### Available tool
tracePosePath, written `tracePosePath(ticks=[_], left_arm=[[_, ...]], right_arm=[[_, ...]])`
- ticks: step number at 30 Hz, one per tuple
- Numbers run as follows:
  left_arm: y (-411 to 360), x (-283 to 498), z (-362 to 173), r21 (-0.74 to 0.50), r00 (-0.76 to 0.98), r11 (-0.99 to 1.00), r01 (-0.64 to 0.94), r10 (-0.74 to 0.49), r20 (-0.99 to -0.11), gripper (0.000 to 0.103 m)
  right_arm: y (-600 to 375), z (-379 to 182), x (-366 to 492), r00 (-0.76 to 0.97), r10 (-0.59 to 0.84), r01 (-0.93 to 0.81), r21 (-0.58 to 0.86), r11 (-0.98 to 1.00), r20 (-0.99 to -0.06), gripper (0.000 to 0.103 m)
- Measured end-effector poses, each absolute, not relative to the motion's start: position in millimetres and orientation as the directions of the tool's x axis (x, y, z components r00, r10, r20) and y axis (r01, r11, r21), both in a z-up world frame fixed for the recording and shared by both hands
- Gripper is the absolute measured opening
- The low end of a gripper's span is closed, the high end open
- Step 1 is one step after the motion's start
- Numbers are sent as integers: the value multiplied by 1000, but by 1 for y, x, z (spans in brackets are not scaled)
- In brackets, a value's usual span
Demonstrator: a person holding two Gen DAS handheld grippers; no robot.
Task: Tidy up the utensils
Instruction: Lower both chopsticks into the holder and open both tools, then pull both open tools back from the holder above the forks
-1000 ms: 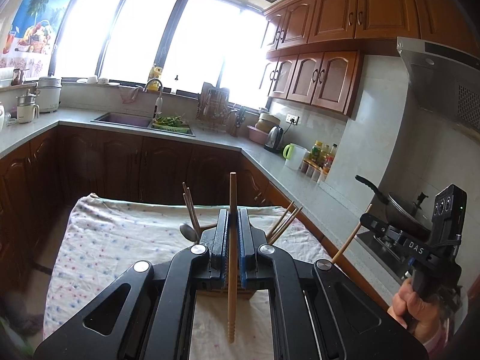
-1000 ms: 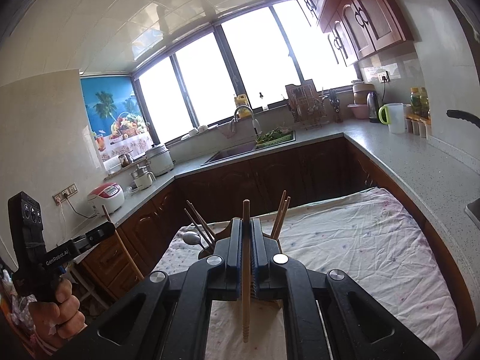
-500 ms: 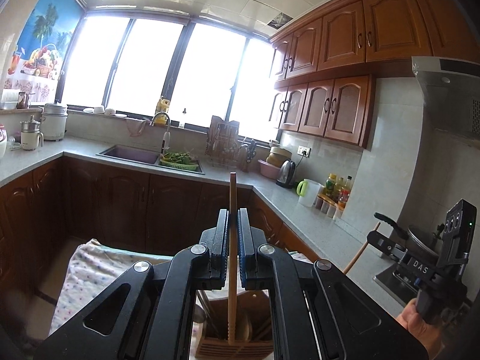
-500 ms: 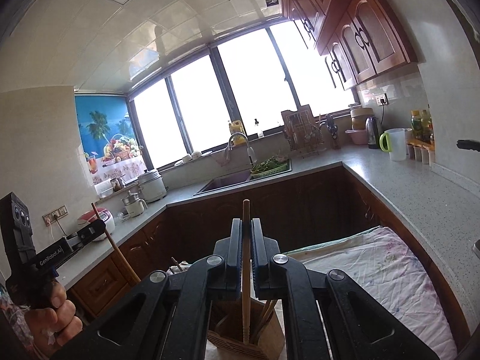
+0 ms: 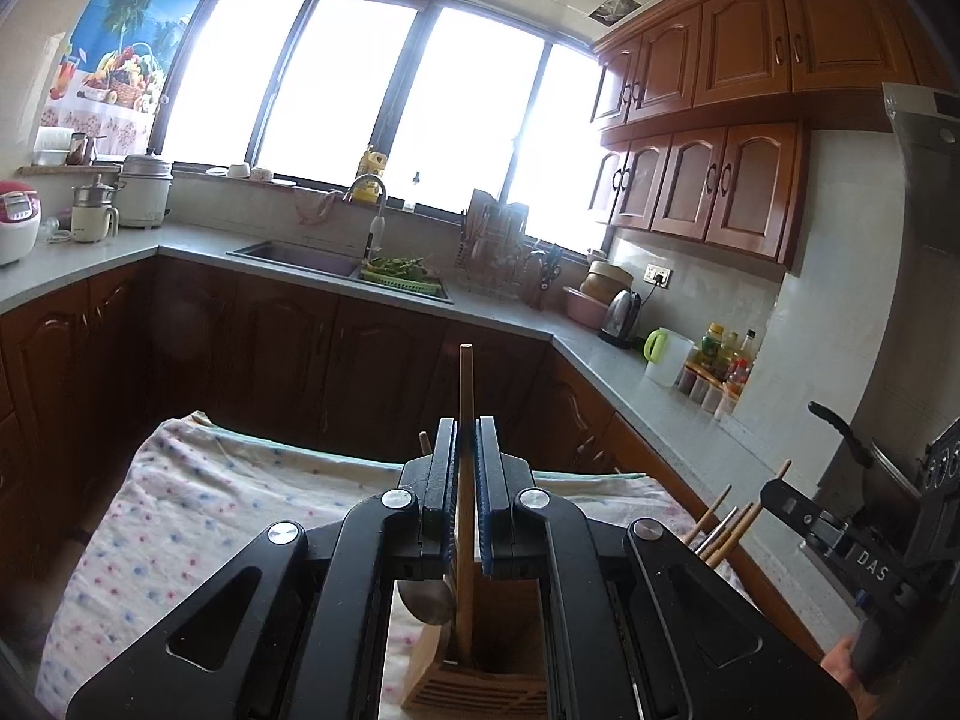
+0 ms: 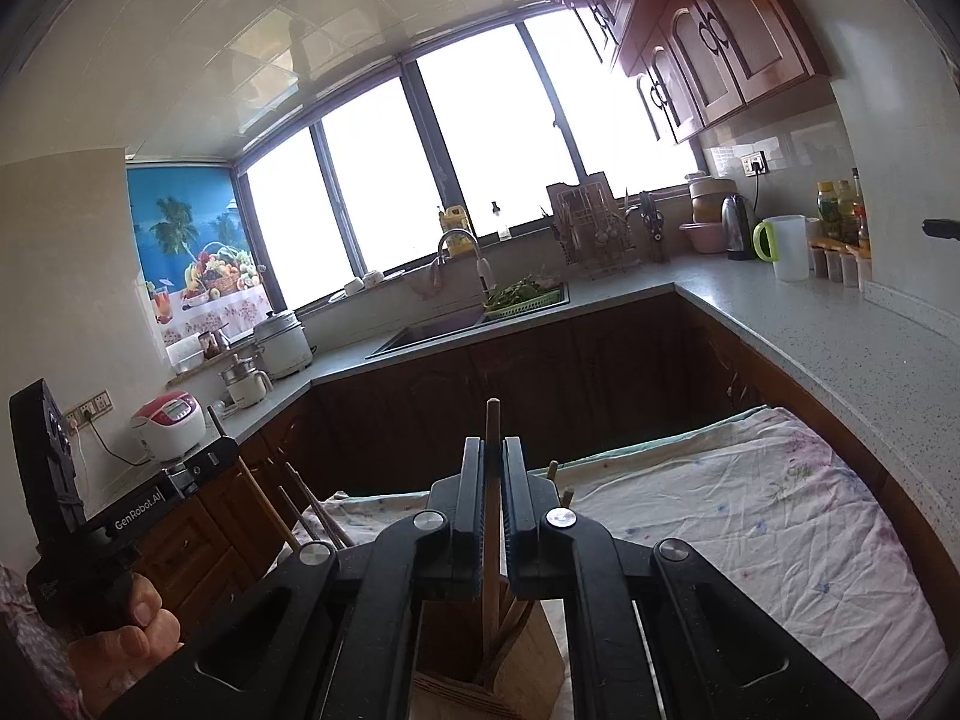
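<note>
left gripper [image 5: 466,468] clamped on a wooden chopstick [image 5: 465,396], held upright, its lower end reaching down into a wooden utensil holder [image 5: 480,687] that stands on a floral cloth [image 5: 198,516]; a metal spoon [image 5: 427,600] rests in the holder just beside it. right gripper [image 6: 493,492] likewise pinches its own second chopstick [image 6: 493,420] upright, the tip dipping into the same holder [image 6: 528,660] among other sticks. more chopsticks [image 5: 723,531] poke up at the holder's right side in the left wrist view.
</note>
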State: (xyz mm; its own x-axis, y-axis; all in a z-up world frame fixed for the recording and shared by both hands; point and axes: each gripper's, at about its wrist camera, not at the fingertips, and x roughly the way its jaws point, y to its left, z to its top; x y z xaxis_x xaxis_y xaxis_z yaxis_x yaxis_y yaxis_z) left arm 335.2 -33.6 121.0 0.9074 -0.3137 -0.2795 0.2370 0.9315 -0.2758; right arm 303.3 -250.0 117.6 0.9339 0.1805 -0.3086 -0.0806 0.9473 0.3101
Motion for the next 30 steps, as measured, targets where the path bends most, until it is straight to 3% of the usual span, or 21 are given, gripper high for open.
tracePosePath(ticks=[11,22,26,28,30], left_arm=[[-36,335,87,-267,878,937,226,-315,-360,5],[-36,337,87,-260,874,939,225,-313,-372,6],[-37,338,89,-265,865,935,236,-327,-382,7],[-35,335,92,-268,864,933,239,-330,-380,18],[-33,329,95,-263,875,939,223,-311,-370,53]], right_arm=[[-256,97,305,914,177,-48,338,940,-364,6],[-253,100,310,905,181,-42,341,939,-385,6],[-254,98,310,901,192,-46,354,934,-389,11],[-256,99,308,900,202,-48,371,927,-387,18],[-258,102,302,906,207,-54,385,922,-369,34]])
